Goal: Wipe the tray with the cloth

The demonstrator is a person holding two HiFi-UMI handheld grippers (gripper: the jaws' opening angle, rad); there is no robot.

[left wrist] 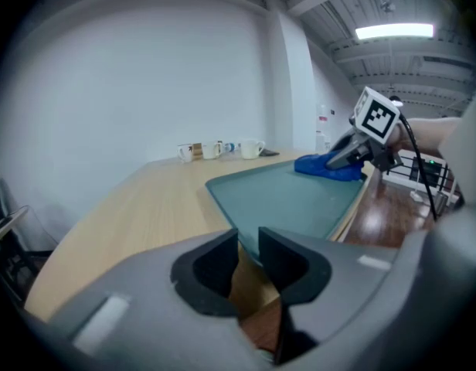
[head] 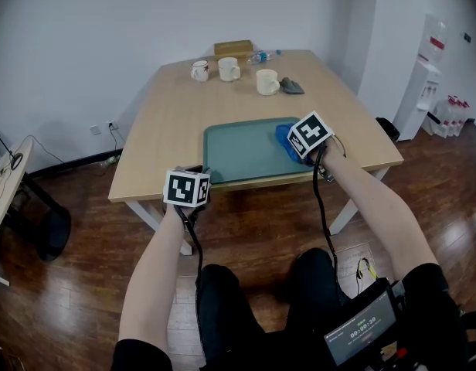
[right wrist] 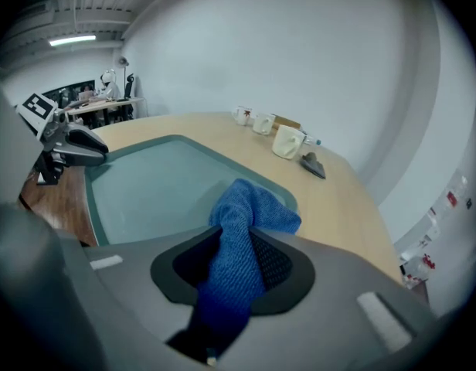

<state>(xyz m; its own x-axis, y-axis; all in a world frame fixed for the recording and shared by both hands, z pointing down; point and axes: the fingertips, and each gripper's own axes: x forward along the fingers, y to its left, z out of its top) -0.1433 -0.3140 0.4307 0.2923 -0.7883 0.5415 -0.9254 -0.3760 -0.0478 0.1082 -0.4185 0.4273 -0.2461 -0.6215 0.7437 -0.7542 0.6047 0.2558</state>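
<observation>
A green tray (head: 246, 151) lies near the front edge of the wooden table (head: 168, 122). My left gripper (head: 198, 179) sits at the tray's near left corner. In the left gripper view its jaws (left wrist: 248, 246) stand close together with the tray's corner rim (left wrist: 236, 224) between them. A blue cloth (head: 284, 139) rests on the right end of the tray. My right gripper (head: 298, 151) is shut on it; the cloth (right wrist: 249, 211) bunches up between the jaws (right wrist: 236, 242) and spreads onto the tray (right wrist: 161, 184).
At the table's far end stand three mugs (head: 200, 70) (head: 229, 69) (head: 267, 81), a dark grey object (head: 291, 86), a cardboard box (head: 233, 49) and a lying water bottle (head: 265, 55). The person's legs are below the table's front edge.
</observation>
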